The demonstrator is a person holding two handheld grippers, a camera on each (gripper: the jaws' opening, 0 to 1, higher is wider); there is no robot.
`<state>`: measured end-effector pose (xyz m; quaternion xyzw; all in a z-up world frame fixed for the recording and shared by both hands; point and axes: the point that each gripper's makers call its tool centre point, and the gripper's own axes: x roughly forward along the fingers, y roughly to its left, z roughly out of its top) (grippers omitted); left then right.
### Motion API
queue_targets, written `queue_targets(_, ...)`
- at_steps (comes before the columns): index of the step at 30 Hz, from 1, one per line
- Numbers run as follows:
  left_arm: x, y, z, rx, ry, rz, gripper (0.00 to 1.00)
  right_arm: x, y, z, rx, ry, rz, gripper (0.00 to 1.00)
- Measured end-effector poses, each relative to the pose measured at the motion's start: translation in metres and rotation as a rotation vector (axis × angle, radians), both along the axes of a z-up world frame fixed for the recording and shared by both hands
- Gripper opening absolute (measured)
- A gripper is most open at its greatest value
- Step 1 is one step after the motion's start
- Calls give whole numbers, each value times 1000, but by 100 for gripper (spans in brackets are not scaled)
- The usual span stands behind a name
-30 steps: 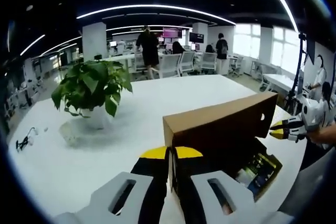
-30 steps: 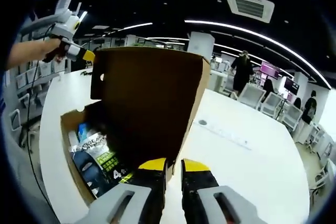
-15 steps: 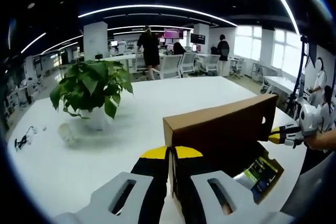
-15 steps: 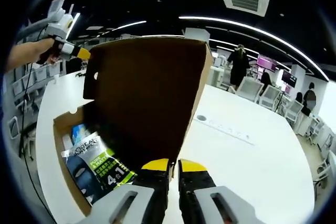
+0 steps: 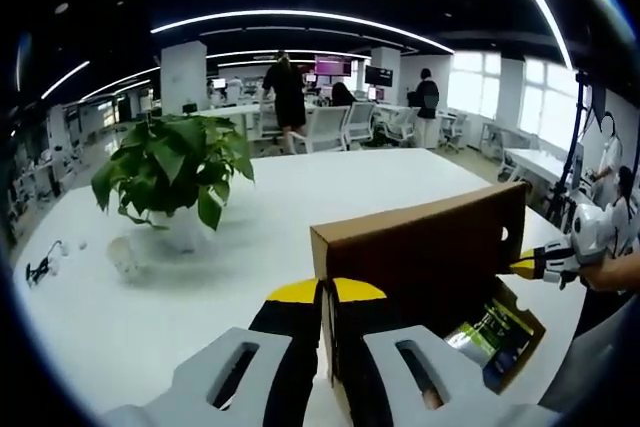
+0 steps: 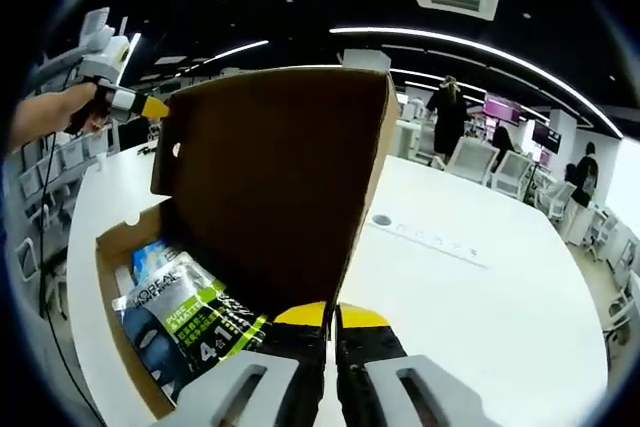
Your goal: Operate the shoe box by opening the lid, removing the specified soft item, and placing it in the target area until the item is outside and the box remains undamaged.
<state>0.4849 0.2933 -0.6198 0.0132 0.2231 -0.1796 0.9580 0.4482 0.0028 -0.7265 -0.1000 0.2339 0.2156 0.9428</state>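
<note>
Both tongs pinch the raised lid (image 6: pixel 285 177) by its end edges, the left gripper (image 5: pixel 328 292) at one end and the right gripper (image 6: pixel 330 315) at the other. Since a second ago the lid has swung further back from the shoe box (image 6: pixel 115 282), exposing more of the soft packet (image 6: pixel 190 312) lying inside beneath it. I judge that opening is nearly done, with removal next.

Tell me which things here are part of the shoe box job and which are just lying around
Part of the job:
- shoe box, open
- lid, raised, pinched by the left gripper and right gripper
- soft packet inside the box

Just lying about:
- potted plant
- small black item on the white table
- round table port
</note>
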Motion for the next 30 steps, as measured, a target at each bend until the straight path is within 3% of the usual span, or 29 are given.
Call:
queue_targets(8, 5, -1, -3, 3, -3, 1, 2, 1, 0, 1, 2, -2, -2, 0)
queue_targets(30, -15, 8, -68, -35, 119, 38, 7, 8, -1, 0, -5, 0, 5, 0)
